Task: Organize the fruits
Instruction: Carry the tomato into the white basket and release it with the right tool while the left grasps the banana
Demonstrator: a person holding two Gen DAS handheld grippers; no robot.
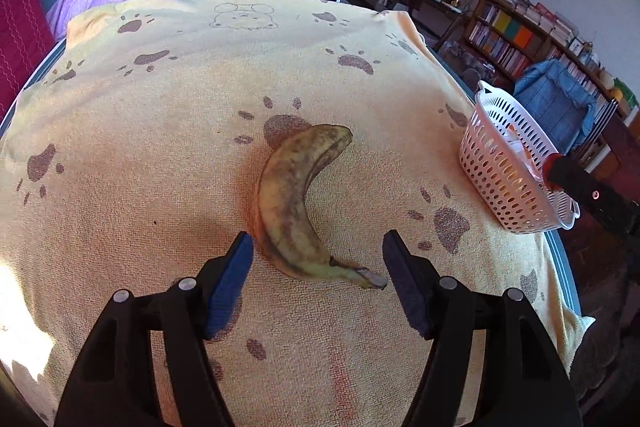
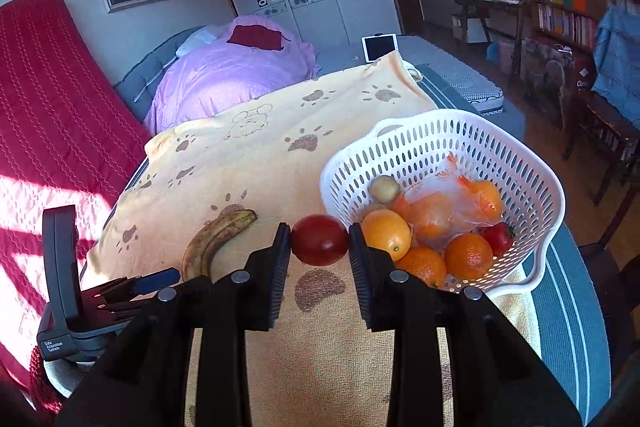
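A spotted banana (image 1: 292, 195) lies on the yellow paw-print towel (image 1: 160, 155). My left gripper (image 1: 318, 253) is open, its blue pads on either side of the banana's stem end, just above the towel. The banana also shows in the right wrist view (image 2: 214, 237), with the left gripper (image 2: 136, 285) beside it. My right gripper (image 2: 320, 241) is shut on a red tomato (image 2: 319, 239) and holds it above the towel, just left of the white basket (image 2: 532, 171). The basket also shows in the left wrist view (image 1: 496, 155). It holds several oranges (image 2: 386, 233), a bagged fruit (image 2: 444, 205) and a small red fruit (image 2: 498, 237).
The towel covers a bed with a striped blue edge (image 2: 568, 307). A purple duvet (image 2: 224, 75) and a tablet (image 2: 379, 47) lie at the far end. A red quilt (image 2: 52, 99) is on the left. Bookshelves (image 2: 568, 7) and a wooden chair (image 2: 608, 131) stand on the right.
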